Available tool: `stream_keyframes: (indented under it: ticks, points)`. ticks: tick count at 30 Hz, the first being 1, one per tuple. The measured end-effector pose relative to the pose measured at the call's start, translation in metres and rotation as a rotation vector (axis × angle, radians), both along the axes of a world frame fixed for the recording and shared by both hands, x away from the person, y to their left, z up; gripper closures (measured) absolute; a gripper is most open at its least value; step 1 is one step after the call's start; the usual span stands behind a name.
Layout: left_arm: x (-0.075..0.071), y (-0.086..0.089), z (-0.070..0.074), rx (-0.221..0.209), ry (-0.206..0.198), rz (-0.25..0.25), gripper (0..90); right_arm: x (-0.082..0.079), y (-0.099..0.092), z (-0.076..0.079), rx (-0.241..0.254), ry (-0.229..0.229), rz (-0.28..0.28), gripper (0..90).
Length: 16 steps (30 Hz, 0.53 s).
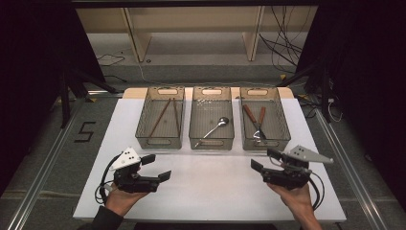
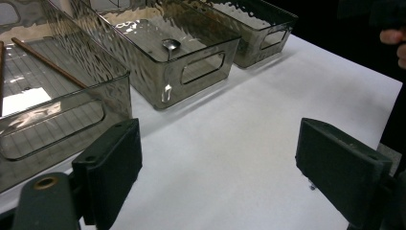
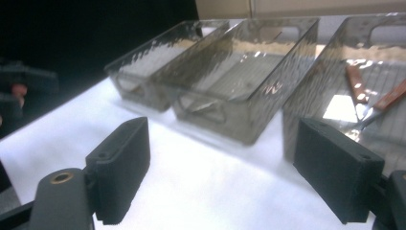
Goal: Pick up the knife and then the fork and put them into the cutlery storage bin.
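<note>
Three smoky clear bins stand in a row at the back of the white table (image 1: 210, 187). The left bin (image 1: 141, 120) holds brown chopsticks (image 1: 160, 117), the middle bin (image 1: 211, 142) a metal spoon (image 1: 215, 127), and the right bin (image 1: 285, 122) two wooden-handled utensils (image 1: 253, 119). My left gripper (image 1: 156, 167) hovers at the front left, open and empty, with bare table between its jaws (image 2: 218, 139). At the front right my right gripper (image 1: 265, 160) is open too, nothing between its jaws (image 3: 220, 139), just in front of the right bin (image 3: 306, 96).
The left gripper view looks along the bins' front walls, from the chopsticks (image 2: 48, 62) to the spoon bowl (image 2: 171, 44). Table edges run close to both hands. Shelving and cables (image 1: 282, 43) lie on the floor beyond the table.
</note>
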State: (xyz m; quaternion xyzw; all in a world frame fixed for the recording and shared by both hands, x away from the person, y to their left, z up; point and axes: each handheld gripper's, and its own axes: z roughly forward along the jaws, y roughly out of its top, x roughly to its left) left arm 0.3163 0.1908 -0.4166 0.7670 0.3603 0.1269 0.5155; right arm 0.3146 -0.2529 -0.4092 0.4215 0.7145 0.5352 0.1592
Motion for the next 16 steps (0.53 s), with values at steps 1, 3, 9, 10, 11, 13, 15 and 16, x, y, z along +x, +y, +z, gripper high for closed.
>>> stream_keyframes:
  ticks: [1, 3, 9, 10, 11, 13, 15, 16]
  points:
    - [0.000, 0.000, -0.001, 0.003, 0.000, -0.003, 15.8, -0.004, 0.001, -0.005, -0.004, 0.000, 0.007, 20.3]
    - [-0.001, 0.000, -0.003, 0.000, 0.007, -0.001, 15.8, -0.013, 0.003, -0.014, 0.008, -0.002, 0.009, 20.2]
    - [-0.001, 0.000, -0.005, -0.003, 0.004, -0.008, 15.7, -0.019, 0.004, -0.017, -0.009, -0.057, -0.001, 19.8]
    - [-0.001, 0.001, -0.005, -0.005, 0.002, -0.007, 15.7, -0.019, 0.004, -0.017, -0.007, -0.058, -0.003, 19.8]
    - [-0.001, 0.001, -0.005, -0.006, 0.001, -0.006, 15.7, -0.019, 0.003, -0.017, -0.006, -0.057, -0.007, 19.8]
    - [-0.001, 0.002, -0.005, -0.014, -0.002, -0.002, 15.7, -0.018, 0.002, -0.019, -0.004, -0.061, -0.015, 19.3]
    - [-0.001, 0.003, -0.006, -0.014, -0.001, 0.001, 15.7, -0.018, 0.001, -0.019, 0.002, -0.059, -0.017, 19.3]
    - [-0.001, 0.003, -0.006, -0.014, 0.000, 0.001, 15.7, -0.018, 0.001, -0.019, 0.002, -0.059, -0.018, 19.3]
